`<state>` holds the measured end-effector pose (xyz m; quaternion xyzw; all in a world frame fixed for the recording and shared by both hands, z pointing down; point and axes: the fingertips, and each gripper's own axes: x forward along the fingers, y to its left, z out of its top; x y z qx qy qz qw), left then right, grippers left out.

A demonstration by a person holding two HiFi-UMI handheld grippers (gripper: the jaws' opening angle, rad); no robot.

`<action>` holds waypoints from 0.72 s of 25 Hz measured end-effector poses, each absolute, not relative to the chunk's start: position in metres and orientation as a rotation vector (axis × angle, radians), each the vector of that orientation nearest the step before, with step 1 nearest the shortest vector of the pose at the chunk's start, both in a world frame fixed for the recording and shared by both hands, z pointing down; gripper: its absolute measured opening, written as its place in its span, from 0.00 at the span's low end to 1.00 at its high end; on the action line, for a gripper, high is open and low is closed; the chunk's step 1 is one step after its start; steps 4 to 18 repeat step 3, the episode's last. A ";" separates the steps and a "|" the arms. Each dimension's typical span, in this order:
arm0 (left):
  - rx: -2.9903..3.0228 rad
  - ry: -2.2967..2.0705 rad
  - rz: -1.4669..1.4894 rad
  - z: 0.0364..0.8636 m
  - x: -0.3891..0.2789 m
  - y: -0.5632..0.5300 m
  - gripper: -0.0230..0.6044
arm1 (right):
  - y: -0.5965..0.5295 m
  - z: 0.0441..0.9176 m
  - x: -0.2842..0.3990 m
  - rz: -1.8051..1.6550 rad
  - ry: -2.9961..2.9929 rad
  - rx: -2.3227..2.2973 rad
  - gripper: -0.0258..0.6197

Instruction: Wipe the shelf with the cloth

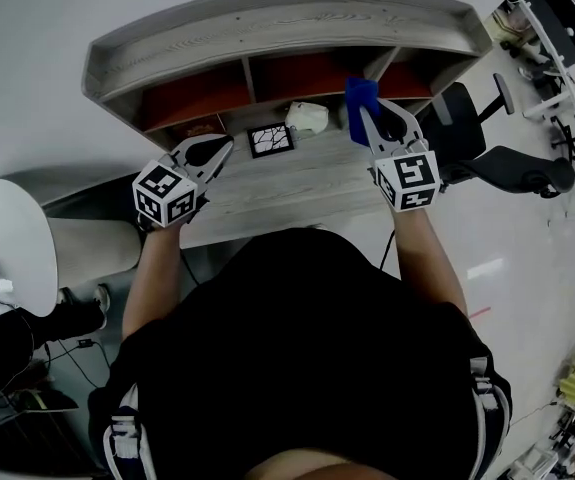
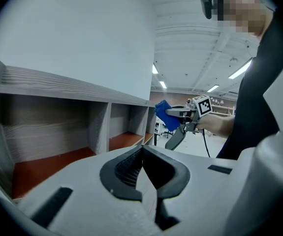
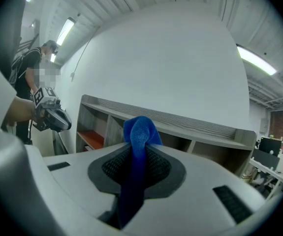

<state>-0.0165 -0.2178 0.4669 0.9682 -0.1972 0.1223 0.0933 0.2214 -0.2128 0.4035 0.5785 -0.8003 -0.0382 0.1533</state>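
Head view: one shelf (image 1: 287, 23) with three compartments, two grippers before it. The right gripper (image 1: 372, 123) holds one blue cloth (image 1: 359, 93) before the shelf's right half; the left gripper (image 1: 217, 150) is before its left half.
Left gripper view: jaws pressed together, nothing between.
Right gripper view: jaws pinching the cloth, shelf beyond.

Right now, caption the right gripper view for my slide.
Right gripper clamps a blue cloth, facing the grey shelf against a white wall.
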 end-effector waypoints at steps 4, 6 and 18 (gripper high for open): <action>2.875 -0.578 0.362 0.469 -0.012 -0.218 0.06 | -0.211 0.406 0.223 -0.104 -2.293 1.651 0.13; 2.875 -0.578 0.362 0.469 -0.012 -0.218 0.06 | -0.211 0.406 0.223 -0.104 -2.293 1.651 0.13; 2.875 -0.578 0.362 0.469 -0.012 -0.218 0.06 | -0.211 0.406 0.223 -0.104 -2.293 1.651 0.13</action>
